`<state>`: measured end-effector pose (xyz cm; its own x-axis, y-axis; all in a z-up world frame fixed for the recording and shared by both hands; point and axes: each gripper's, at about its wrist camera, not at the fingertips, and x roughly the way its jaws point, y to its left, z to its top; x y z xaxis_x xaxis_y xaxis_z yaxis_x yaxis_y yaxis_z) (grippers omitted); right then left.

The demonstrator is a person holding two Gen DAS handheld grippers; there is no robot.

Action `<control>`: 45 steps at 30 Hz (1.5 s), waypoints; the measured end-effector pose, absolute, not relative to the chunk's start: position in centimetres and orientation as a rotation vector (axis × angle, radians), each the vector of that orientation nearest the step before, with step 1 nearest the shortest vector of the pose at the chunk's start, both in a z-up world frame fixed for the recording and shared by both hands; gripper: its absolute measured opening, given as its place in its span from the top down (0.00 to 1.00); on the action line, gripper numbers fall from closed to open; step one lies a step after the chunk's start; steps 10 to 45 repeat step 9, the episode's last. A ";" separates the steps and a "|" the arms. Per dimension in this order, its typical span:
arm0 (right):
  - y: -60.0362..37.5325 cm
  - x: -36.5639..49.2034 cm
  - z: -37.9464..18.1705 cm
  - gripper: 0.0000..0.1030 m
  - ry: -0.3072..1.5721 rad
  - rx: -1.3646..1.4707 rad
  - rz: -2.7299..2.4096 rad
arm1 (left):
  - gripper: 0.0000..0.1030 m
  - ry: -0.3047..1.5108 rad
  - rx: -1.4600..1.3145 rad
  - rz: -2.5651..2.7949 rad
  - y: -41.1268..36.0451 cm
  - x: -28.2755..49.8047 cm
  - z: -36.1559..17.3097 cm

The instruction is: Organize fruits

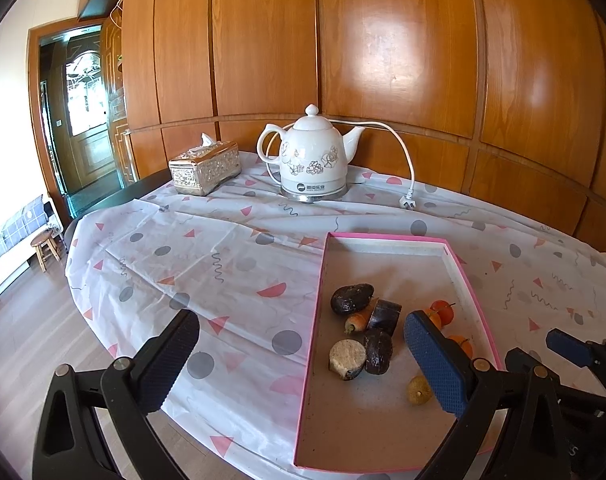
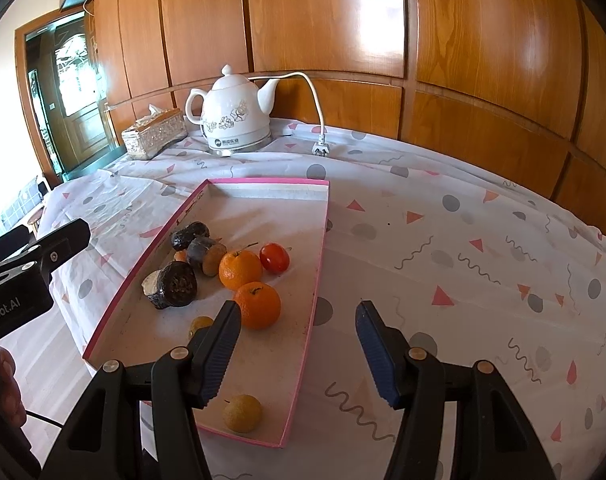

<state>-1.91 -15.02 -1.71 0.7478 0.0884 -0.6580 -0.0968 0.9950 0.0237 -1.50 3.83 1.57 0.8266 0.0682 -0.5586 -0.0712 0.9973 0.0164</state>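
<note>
A pink-rimmed tray [image 1: 318, 300] [image 2: 323, 240] lies on the table and holds the produce. In it are two oranges [image 2: 258, 305] [image 2: 239, 269], a red tomato [image 2: 274, 257] [image 1: 442, 311], two small yellow fruits [image 2: 242, 413] [image 2: 200, 324], a small carrot [image 1: 358, 320], a dark avocado-like fruit [image 1: 351, 298] and dark cut root pieces [image 1: 377, 350] [image 2: 174, 284]. My left gripper [image 1: 303, 364] is open and empty over the tray's near left rim. My right gripper [image 2: 299, 350] is open and empty over the tray's near right rim. The left gripper also shows in the right wrist view [image 2: 43, 256].
A white floral kettle [image 1: 313, 156] [image 2: 235, 118] with a loose cord and plug [image 1: 409, 200] stands at the back by the wood wall. A silver tissue box [image 1: 205, 168] [image 2: 153, 133] sits left of it. The table edge drops to the floor on the left.
</note>
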 end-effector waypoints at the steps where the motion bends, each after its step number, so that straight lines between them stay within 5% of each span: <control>1: -15.0 -1.9 -1.7 0.41 0.719 -0.012 0.101 | 0.00 0.593 -0.006 0.074 3.9 -1.5 1.5; 45: -15.1 -1.9 -1.7 0.41 0.720 -0.007 0.103 | 0.00 0.588 -0.010 0.071 4.0 -1.6 1.4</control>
